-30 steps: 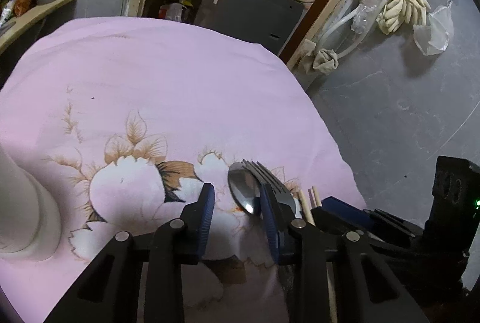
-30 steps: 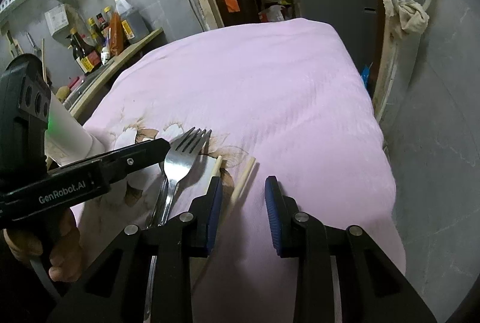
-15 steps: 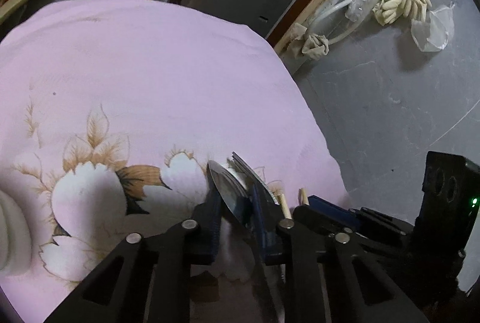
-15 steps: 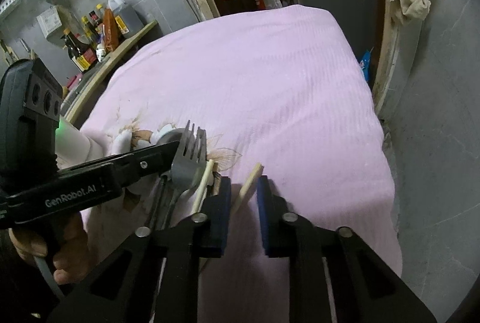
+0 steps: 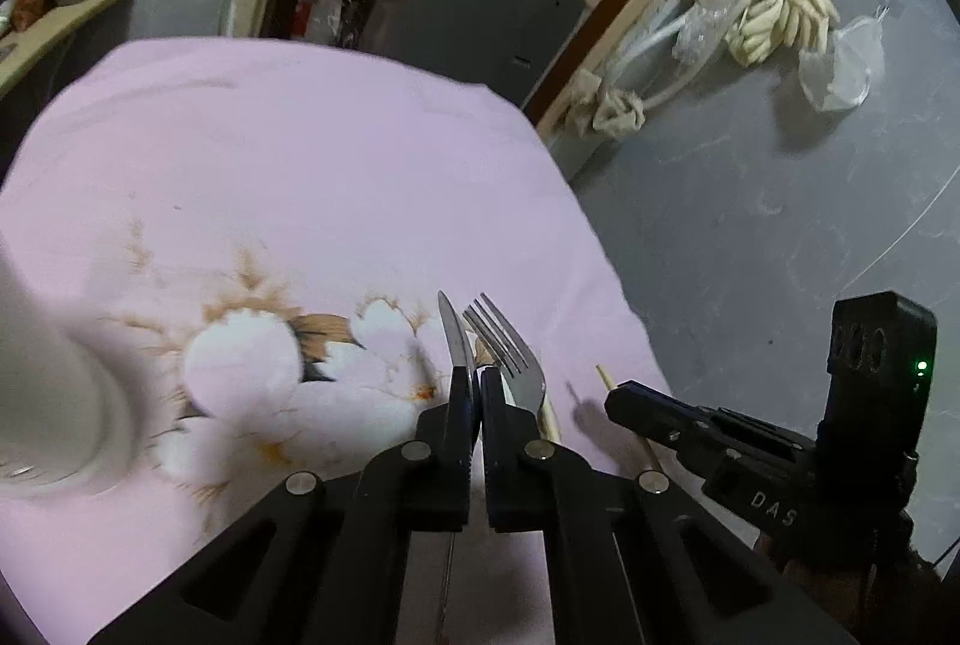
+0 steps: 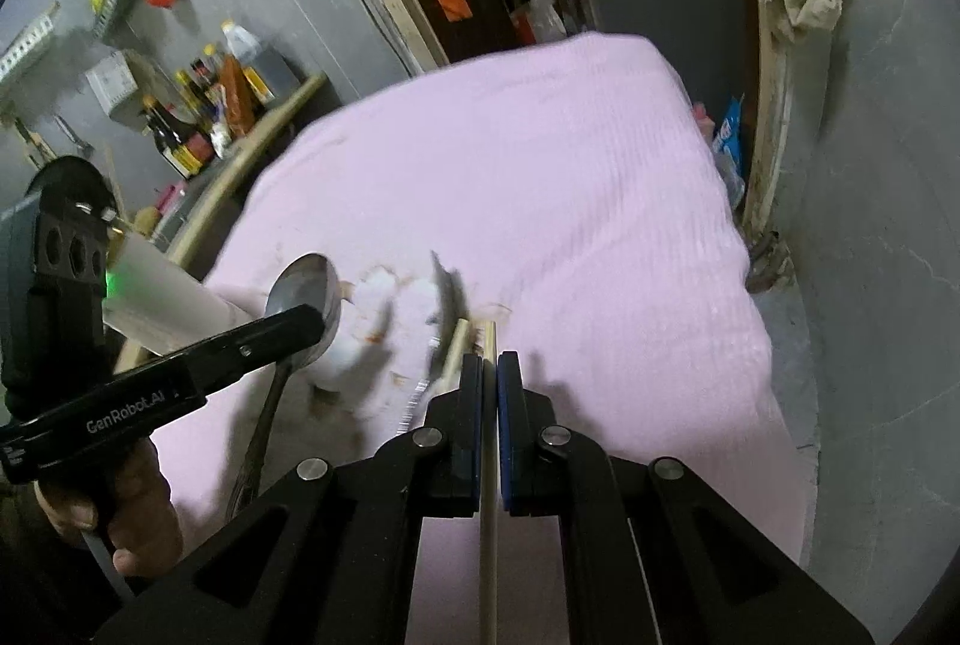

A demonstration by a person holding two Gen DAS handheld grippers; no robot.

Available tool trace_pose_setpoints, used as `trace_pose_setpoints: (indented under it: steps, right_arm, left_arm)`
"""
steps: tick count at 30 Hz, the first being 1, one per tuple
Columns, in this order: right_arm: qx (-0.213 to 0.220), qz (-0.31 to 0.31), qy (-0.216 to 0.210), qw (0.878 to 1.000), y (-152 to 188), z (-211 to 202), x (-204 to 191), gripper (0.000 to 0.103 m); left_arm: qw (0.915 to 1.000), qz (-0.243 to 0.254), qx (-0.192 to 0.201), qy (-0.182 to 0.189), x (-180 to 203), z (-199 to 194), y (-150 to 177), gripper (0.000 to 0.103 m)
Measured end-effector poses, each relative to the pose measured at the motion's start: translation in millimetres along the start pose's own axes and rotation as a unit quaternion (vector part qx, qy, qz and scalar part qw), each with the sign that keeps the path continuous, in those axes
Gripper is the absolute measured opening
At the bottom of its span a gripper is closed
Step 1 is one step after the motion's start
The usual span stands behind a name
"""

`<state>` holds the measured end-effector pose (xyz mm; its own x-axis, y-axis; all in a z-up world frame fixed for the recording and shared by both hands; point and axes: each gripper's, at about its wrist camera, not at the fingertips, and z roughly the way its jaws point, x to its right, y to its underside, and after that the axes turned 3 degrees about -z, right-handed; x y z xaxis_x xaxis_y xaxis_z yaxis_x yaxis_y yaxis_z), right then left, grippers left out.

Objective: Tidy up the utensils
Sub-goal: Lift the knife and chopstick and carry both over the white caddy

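My left gripper (image 5: 478, 375) is shut on a metal spoon (image 5: 451, 333), seen edge-on and lifted off the pink cloth (image 5: 300, 177). The spoon's bowl (image 6: 303, 288) shows in the right wrist view, sticking out of the left gripper (image 6: 312, 324). A fork (image 5: 510, 357) lies on the cloth just right of the left gripper's fingers. My right gripper (image 6: 490, 363) is shut on a pale chopstick (image 6: 490, 465). A second chopstick (image 6: 453, 351) lies beside it. The right gripper (image 5: 618, 396) shows at the right of the left wrist view.
A white cylindrical holder (image 5: 54, 381) stands on the cloth at the left; it also shows in the right wrist view (image 6: 162, 309). The cloth drops off at the right onto grey floor (image 5: 780, 225). Sauce bottles (image 6: 198, 117) stand on a shelf behind.
Both grippers have shut: the left on the spoon, the right on a chopstick. The left gripper has lifted the spoon off the cloth; the fork stays lying there.
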<state>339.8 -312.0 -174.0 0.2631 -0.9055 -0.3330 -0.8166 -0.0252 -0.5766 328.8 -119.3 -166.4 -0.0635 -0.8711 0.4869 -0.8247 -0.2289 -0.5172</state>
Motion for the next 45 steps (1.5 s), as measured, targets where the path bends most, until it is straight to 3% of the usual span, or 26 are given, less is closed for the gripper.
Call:
trace_pose_setpoints:
  steps: [17,25,30,37,41,45]
  right_arm:
    - [0.129,-0.016,-0.046,0.99,-13,-68,-83,0.004]
    - [0.219,-0.028,-0.095,0.971,-52,-76,-151,0.004]
    - [0.28,-0.028,-0.128,0.951,-79,-70,-192,0.004]
    - [0.361,-0.002,-0.16,0.919,-102,-43,-231,0.004]
    - [0.389,0.021,-0.152,0.908,-92,-22,-239,0.004]
    - [0.404,0.032,-0.135,0.904,-83,-3,-243,0.004]
  left_arm:
    - [0.9933,-0.009,0.111,0.03,-27,-145,-12,0.003]
    - [0.9835,-0.009,0.177,0.035,-59,-208,-47,0.003]
    - [0.9736,-0.024,0.225,0.03,-92,-236,-75,0.003]
    - [0.9504,-0.082,0.297,0.043,-145,-255,-107,0.003]
    - [0.9372,-0.114,0.326,0.048,-170,-251,-108,0.003]
    - [0.9298,-0.128,0.344,0.028,-186,-237,-104,0.003]
